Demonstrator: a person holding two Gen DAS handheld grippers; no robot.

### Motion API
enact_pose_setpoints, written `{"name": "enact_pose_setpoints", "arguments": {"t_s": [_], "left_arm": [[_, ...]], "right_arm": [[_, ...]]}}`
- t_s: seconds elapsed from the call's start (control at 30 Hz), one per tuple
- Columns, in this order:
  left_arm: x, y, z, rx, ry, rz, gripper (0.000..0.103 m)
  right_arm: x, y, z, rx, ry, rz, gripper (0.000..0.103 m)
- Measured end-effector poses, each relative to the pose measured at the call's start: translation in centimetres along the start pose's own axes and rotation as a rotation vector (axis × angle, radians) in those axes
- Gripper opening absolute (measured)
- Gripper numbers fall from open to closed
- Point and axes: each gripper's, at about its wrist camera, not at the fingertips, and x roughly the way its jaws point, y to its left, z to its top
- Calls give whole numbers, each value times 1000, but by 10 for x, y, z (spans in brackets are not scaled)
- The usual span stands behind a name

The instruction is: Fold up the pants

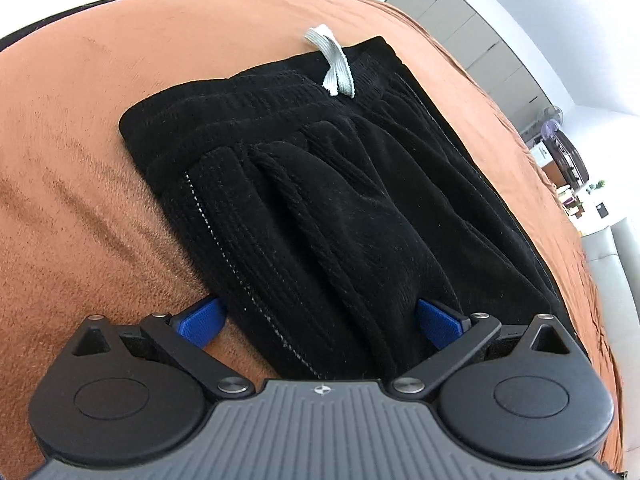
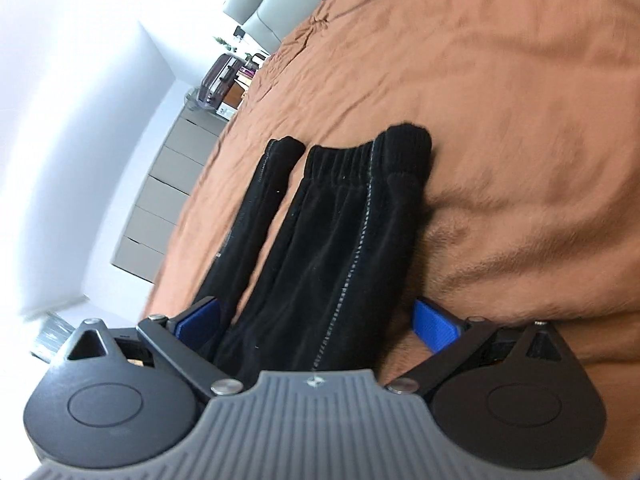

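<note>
Black ribbed fleece pants [image 1: 320, 184] half-folded on orange bed blanket [image 1: 80, 160]; left tongs [image 1: 320, 320], right tongs [image 2: 316, 320] released, straddling fabric; next clench, fold over.

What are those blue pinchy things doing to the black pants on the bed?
A person is folding black pants on an orange blanket, using a gripper in each hand. The left gripper is open, its blue fingers on either side of the folded bundle near the waistband with the grey drawstring. The right gripper is open too, straddling the legs near the cuffs. Neither has pinched the cloth.
</note>
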Motion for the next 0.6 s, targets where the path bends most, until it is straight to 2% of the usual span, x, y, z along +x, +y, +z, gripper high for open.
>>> {"name": "enact_pose_setpoints", "arguments": {"t_s": [0.13, 0.2, 0.37, 0.4, 0.47, 0.5, 0.53, 0.6], "left_arm": [[4, -11, -6, 32, -19, 58, 103], [4, -12, -3, 8, -23, 62, 103], [-3, -8, 5, -89, -62, -16, 103], [-3, -6, 7, -112, -68, -36, 103], [-7, 4, 8, -183, -89, -88, 103], [-8, 9, 8, -217, -92, -95, 101], [-9, 12, 8, -227, -92, -84, 88], [-8, 15, 8, -219, -93, -60, 72]], "right_arm": [[4, 5, -5, -14, 19, 44, 98], [4, 8, -6, -7, 30, 82, 92], [0, 7, -13, 4, 33, 141, 82], [1, 4, -13, 16, 35, 152, 73], [4, 0, -13, 49, 41, 171, 63], [4, -2, -12, 61, 41, 174, 59], [5, -2, -12, 68, 44, 174, 58], [5, -3, -13, 68, 51, 171, 57]]}}
